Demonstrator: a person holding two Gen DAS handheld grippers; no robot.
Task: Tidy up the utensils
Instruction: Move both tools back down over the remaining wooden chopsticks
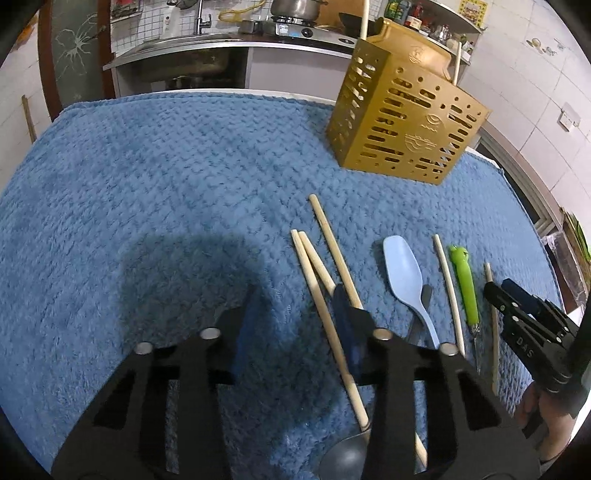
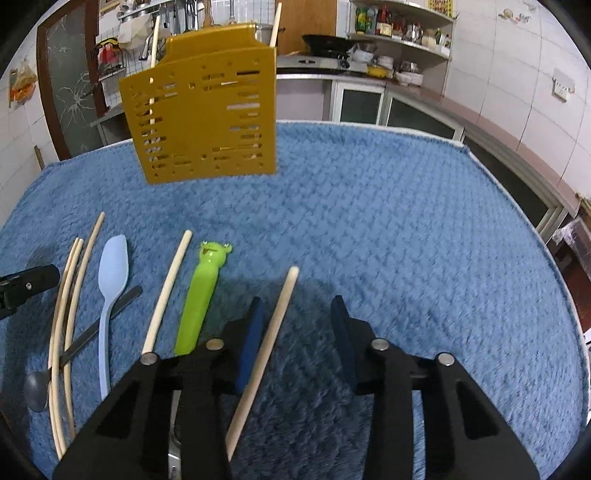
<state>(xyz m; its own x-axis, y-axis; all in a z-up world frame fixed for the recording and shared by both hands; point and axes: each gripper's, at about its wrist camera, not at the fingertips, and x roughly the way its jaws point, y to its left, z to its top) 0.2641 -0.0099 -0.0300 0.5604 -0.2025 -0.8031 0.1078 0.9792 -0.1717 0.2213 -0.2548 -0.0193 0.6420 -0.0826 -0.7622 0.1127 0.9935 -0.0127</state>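
A gold slotted utensil holder [image 1: 402, 122] stands at the back of the blue towel [image 1: 166, 177], with two chopsticks standing in it; it also shows in the right wrist view [image 2: 207, 122]. Loose chopsticks [image 1: 321, 314], a light blue spoon [image 1: 406, 277], a green frog-handled knife [image 1: 466, 288] and a dark spoon [image 1: 347, 458] lie in a row. My left gripper [image 1: 295, 306] is open and empty, low beside the left chopsticks. My right gripper [image 2: 297, 314] is open, with a chopstick [image 2: 273, 332] lying between its fingers. It also shows in the left wrist view [image 1: 509, 295].
The towel [image 2: 406, 240] covers the whole table. Behind it are a kitchen counter with a sink [image 1: 192, 40], a stove with a pot [image 1: 295, 11] and shelves of jars [image 2: 402, 26]. The table's right edge [image 2: 569, 295] drops off to the floor.
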